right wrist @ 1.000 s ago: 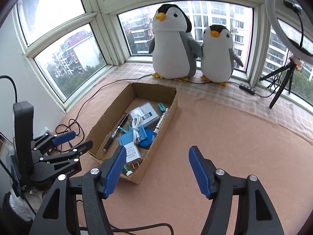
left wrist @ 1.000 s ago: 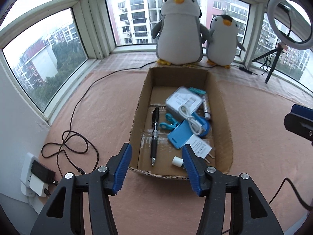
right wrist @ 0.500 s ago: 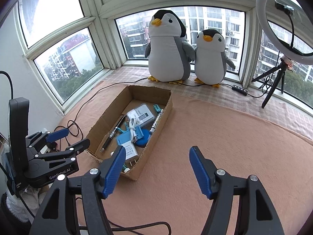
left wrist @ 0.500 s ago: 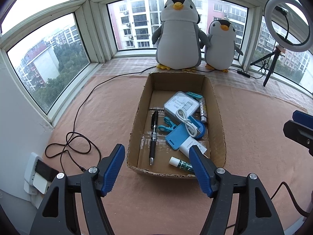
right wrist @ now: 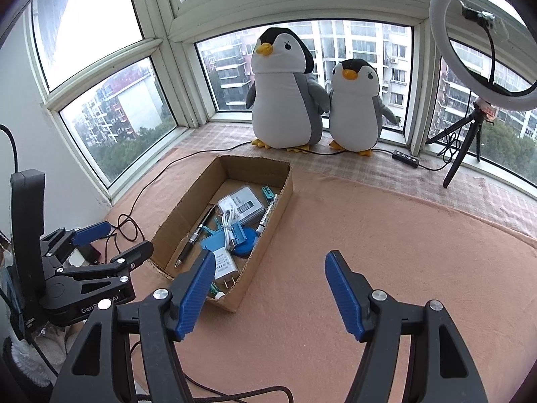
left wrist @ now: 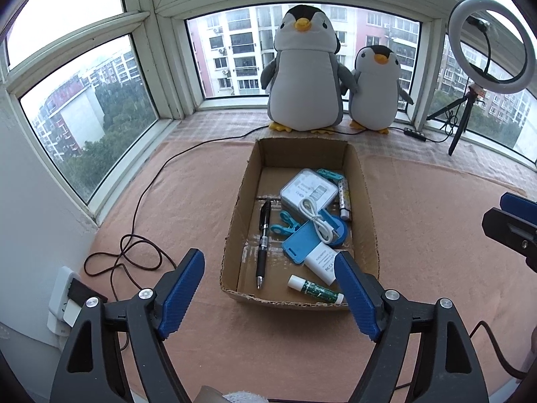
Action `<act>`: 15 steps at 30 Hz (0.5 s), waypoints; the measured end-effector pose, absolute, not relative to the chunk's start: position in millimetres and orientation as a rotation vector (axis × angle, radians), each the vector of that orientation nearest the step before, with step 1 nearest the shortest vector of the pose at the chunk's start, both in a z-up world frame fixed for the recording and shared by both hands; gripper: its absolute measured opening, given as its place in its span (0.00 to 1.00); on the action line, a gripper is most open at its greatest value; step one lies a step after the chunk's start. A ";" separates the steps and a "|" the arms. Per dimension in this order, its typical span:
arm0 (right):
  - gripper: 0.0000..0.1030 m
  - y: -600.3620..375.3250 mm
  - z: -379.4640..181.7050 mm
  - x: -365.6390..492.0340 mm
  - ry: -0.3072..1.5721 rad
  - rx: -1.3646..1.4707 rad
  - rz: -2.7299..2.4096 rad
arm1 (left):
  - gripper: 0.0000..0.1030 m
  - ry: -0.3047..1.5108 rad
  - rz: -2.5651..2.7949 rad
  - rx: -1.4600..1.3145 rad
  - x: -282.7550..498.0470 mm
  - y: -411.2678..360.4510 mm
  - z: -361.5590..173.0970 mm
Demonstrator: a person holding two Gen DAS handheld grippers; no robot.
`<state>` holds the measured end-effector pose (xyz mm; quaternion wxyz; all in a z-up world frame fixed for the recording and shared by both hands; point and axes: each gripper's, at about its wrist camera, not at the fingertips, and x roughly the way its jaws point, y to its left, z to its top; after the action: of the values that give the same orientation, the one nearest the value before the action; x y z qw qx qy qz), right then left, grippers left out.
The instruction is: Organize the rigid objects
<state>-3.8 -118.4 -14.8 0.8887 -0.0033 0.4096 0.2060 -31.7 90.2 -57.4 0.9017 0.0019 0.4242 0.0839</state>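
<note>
Two plush penguins (left wrist: 303,74) face me from the bay-window sill; on the pink cloth (right wrist: 386,252) sits my cardboard box (left wrist: 369,208) of items. Left gripper (left wrist: 268,290) and right gripper (right wrist: 270,290) gape wide, empty.

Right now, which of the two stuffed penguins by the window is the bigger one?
The left penguin is bigger: it stands taller and wider than the right penguin pressed against its side, directly behind the cardboard box.
</note>
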 end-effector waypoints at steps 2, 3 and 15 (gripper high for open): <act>0.62 -119.6 -12.8 -5.1 0.841 -0.003 0.423 | 0.80 0.868 0.173 0.001 -32.8 89.4 -54.2; 0.62 -120.6 -11.2 -6.2 0.835 0.000 0.419 | 0.80 0.861 0.174 0.003 -33.0 88.8 -51.7; 0.73 -136.4 16.2 -18.2 0.734 0.034 0.353 | 0.89 0.703 0.108 0.006 -40.7 69.7 3.1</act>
<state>-18.2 -136.3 16.2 0.9181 0.0166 0.3567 0.1717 -40.7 69.7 3.1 0.9373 0.0030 0.3443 0.0529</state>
